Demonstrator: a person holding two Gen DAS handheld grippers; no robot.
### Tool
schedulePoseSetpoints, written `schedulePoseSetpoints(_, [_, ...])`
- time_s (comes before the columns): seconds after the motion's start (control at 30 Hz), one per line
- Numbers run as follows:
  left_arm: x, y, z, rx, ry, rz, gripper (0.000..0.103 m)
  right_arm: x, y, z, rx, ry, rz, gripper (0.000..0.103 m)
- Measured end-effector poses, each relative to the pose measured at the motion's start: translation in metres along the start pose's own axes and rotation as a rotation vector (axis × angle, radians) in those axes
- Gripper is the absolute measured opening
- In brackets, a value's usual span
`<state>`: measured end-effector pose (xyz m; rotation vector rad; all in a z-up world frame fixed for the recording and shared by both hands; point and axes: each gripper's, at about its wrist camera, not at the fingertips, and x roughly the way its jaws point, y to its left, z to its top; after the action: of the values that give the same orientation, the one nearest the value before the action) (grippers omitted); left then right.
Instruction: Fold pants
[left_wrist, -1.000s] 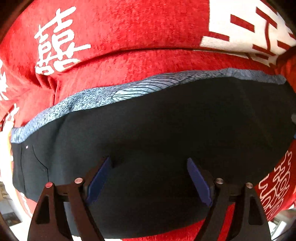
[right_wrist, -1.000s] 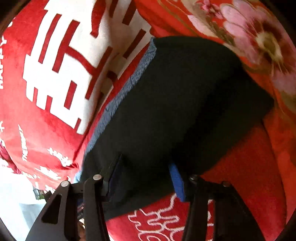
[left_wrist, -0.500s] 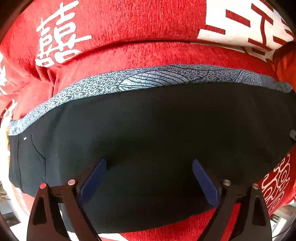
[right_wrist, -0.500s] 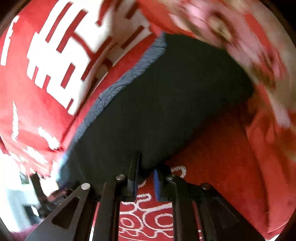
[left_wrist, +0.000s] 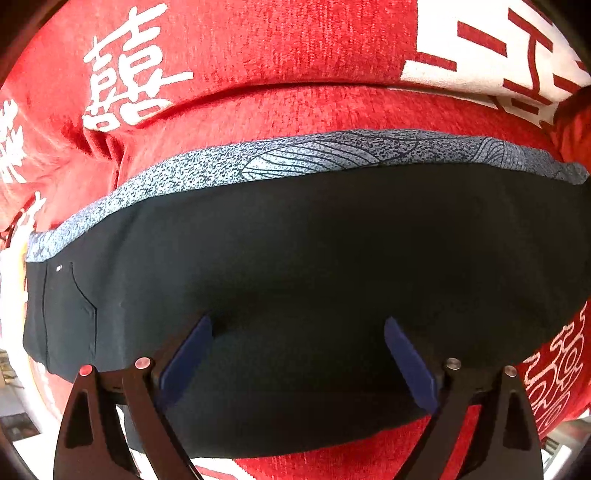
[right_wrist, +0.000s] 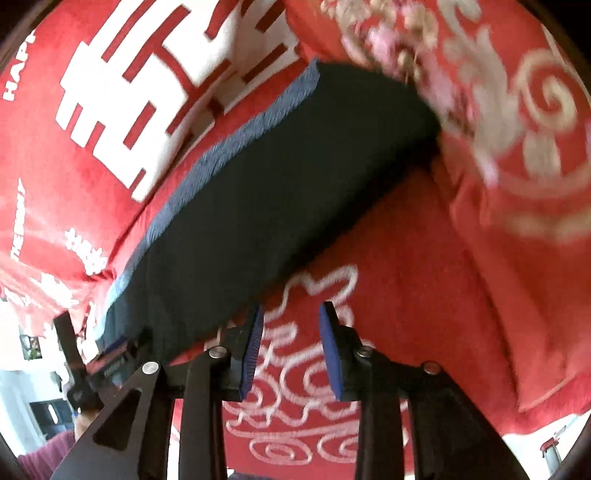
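Observation:
The black pants (left_wrist: 314, 258) lie folded into a flat rectangle on the red blanket, with a grey patterned waistband (left_wrist: 295, 158) along the far edge. My left gripper (left_wrist: 297, 350) is open, its blue pads wide apart over the near edge of the pants, holding nothing. In the right wrist view the pants (right_wrist: 266, 192) lie up and to the left. My right gripper (right_wrist: 290, 350) is open and empty, just off the pants' near corner, over bare blanket. The other gripper (right_wrist: 107, 358) shows at the pants' left edge.
The red blanket (left_wrist: 258, 48) with white characters covers the whole surface. A red cushion with pink flowers (right_wrist: 498, 129) rises behind the pants on the right. The bed's edge and room floor show at the lower left (right_wrist: 33, 387).
My right gripper let go of the pants' corner, closed briefly while pulling back to the right, and now stands open over the blanket. My left gripper opened slightly wider and stayed in place.

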<state>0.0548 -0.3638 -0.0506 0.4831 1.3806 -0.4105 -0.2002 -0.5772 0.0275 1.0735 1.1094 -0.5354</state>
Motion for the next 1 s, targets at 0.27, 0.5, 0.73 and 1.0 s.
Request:
schedulePoseSetpoints(0.27, [0.0, 0.015, -0.006, -0.014, 0.005, -0.046, 0.095, 0.032, 0.036, -0.031, -0.031, 0.096, 0.044, 0.045])
schedulePoseSetpoints(0.5, [-0.01, 0.069, -0.019, -0.025, -0.009, -0.058, 0.095, 0.053, 0.093, -0.054, -0.078, 0.123, 0.084, 0.045])
schedulePoseSetpoints(0.73, [-0.005, 0.166, 0.007, -0.038, -0.091, 0.025, 0.095, 0.09, 0.159, -0.095, -0.088, 0.153, 0.111, 0.045])
schedulePoseSetpoints(1.0, [0.042, 0.253, 0.033, -0.082, -0.105, 0.037, 0.095, 0.13, 0.22, -0.135, -0.122, 0.208, 0.113, 0.045])
